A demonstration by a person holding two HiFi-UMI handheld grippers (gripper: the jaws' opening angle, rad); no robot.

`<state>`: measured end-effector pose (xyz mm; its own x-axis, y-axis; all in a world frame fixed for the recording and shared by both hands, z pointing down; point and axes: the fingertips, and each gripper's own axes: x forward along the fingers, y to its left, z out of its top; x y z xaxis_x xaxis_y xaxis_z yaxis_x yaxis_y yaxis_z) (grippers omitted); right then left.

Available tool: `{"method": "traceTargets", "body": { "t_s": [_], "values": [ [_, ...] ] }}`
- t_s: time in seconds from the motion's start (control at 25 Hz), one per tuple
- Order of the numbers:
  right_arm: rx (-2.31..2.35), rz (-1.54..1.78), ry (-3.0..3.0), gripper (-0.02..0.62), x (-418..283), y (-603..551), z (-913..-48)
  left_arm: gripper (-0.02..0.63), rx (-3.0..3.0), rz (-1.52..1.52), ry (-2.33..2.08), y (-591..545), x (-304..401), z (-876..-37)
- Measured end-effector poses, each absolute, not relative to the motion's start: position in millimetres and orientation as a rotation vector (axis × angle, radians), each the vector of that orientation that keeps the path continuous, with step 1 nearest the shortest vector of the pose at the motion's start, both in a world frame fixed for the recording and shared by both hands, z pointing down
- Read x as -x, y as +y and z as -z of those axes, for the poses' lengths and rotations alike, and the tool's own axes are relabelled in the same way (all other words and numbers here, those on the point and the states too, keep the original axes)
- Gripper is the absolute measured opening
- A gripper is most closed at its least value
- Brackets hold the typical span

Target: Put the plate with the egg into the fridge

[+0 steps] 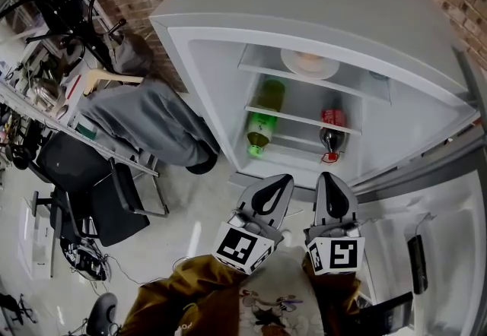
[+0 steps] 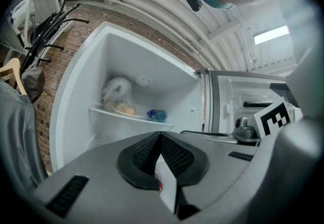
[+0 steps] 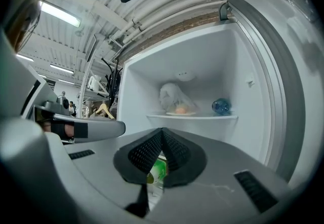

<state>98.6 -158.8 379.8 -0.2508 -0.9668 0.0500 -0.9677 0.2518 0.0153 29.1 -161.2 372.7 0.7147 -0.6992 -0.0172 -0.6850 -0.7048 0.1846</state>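
Observation:
The fridge [image 1: 228, 45] stands open in front of me. On its top shelf sits a white plate [image 1: 310, 63] with the egg. In the left gripper view the plate [image 2: 119, 101] lies under loose clear wrap, the egg [image 2: 129, 111] showing at its edge. The right gripper view has the plate [image 3: 180, 112] on the same shelf. My left gripper [image 1: 284, 179] and right gripper [image 1: 327, 175] hang side by side just outside the fridge, below the lower shelves. Both are shut with nothing between the jaws, as the left gripper [image 2: 160, 135] and right gripper [image 3: 162, 131] show.
A green bottle [image 1: 262, 125] and a red-labelled cola bottle [image 1: 332, 137] lie on the lower shelves. A small blue bottle [image 3: 221, 106] rests beside the plate. The fridge door [image 1: 449, 243] hangs open at right. A black chair [image 1: 99, 190] and a grey cloth [image 1: 148, 125] are at left.

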Motion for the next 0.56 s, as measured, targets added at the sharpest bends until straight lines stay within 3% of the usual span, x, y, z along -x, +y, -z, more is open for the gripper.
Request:
{"method": "traceTargets", "body": {
  "t_s": [0.56],
  "values": [
    [-1.875,-0.045,-2.475,0.005,-93.4,-155.2,-377.7,0.006,-2.74,0.111,-1.127,-156.4,-28.4,-375.1]
  ]
}}
